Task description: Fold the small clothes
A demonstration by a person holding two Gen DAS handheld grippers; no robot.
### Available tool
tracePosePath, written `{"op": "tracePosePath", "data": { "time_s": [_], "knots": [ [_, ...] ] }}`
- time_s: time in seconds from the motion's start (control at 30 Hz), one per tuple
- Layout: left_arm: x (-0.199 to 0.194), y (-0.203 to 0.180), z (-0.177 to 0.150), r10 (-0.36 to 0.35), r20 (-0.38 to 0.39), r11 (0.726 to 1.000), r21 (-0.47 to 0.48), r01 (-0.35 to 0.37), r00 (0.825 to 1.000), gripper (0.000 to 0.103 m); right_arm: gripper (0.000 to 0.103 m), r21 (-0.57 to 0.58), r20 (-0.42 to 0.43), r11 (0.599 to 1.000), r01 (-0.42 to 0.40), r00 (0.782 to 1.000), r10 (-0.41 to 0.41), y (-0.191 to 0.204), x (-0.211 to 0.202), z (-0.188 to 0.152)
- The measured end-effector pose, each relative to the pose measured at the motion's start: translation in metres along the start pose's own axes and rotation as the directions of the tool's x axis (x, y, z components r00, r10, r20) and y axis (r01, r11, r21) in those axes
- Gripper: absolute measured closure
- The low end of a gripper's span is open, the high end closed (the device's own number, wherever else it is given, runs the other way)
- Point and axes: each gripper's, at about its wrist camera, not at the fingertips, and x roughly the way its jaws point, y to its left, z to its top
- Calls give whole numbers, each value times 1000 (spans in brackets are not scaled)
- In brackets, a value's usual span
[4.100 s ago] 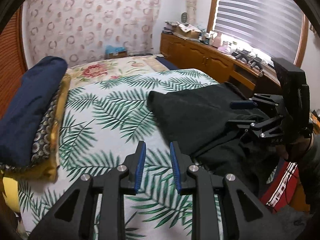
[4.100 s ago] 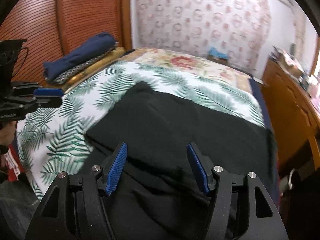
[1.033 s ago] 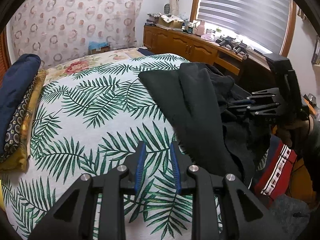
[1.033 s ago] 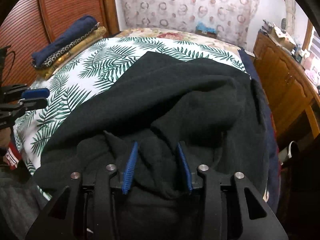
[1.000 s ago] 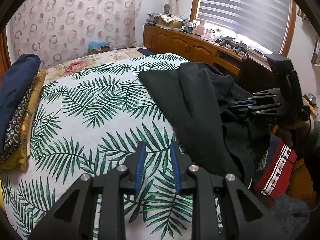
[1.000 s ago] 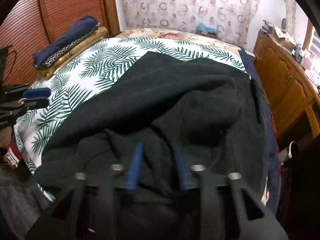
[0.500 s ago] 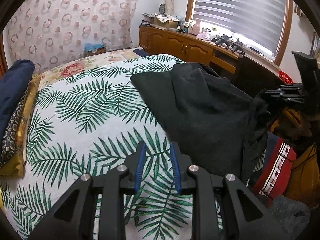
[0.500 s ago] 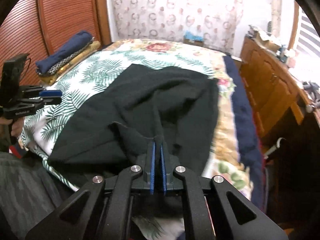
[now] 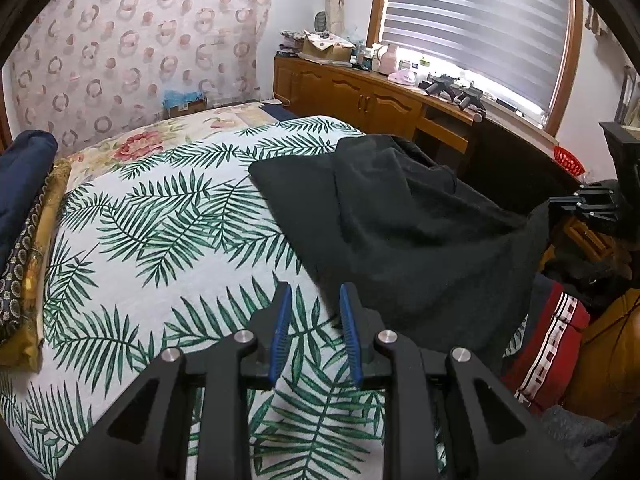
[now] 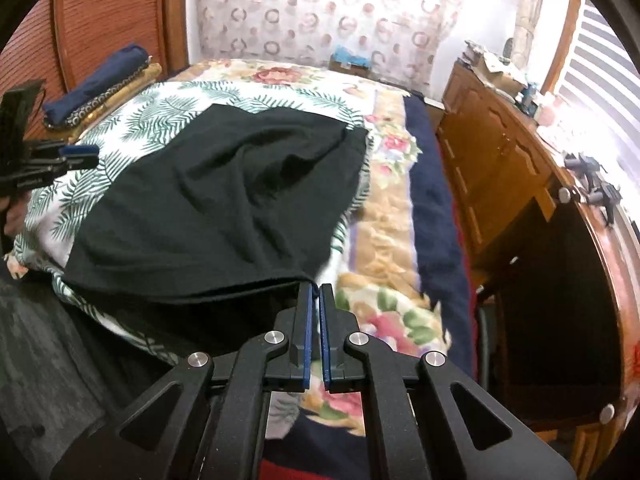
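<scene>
A black garment [image 9: 404, 232] lies rumpled across the right side of a palm-leaf bedspread [image 9: 168, 232]. In the right wrist view the black garment [image 10: 224, 200] stretches from the bed to my right gripper [image 10: 314, 292], which is shut on its near corner and holds it pulled taut past the bed's edge. My left gripper [image 9: 314, 308] is open and empty, hovering over the bedspread just left of the garment's near edge. The right gripper [image 9: 580, 206] shows at the far right of the left wrist view, the left gripper [image 10: 76, 156] at the left of the right wrist view.
Folded navy and gold bedding [image 9: 24, 216] is stacked at the bed's left edge. A floral quilt [image 10: 384, 240] with a navy border hangs beside the garment. A wooden sideboard [image 9: 384, 100] with clutter runs under the window. A red striped cloth [image 9: 552, 340] lies at the near right.
My right gripper has closed on the garment's corner and pulled back to the right, drawing the cloth taut off the bed. My left gripper has stayed open above the bedspread.
</scene>
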Motion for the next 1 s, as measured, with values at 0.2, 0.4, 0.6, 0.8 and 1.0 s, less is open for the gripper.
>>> {"op": "tracePosePath", "data": {
  "time_s": [0.2, 0.4, 0.6, 0.8, 1.0],
  "knots": [
    [-1, 1, 4, -25, 16, 1000, -9, 25, 1000, 80, 102, 64, 61, 998, -4, 998, 0, -18, -10, 6],
    [3, 3, 8, -30, 20, 999, -26, 31, 999, 72, 79, 60, 151, 998, -34, 988, 25, -9, 2, 37],
    [7, 4, 9, -27, 12, 999, -30, 27, 1000, 71, 68, 40, 112, 990, -132, 986, 127, 13, 64, 62],
    [15, 3, 7, -35, -12, 999, -30, 35, 999, 71, 70, 46, 11, 984, -172, 985, 171, 21, 117, 61],
    [17, 4, 7, -35, -17, 999, -29, 34, 999, 70, 99, 58, 69, 973, -224, 973, 220, 19, 103, 58]
  ]
}}
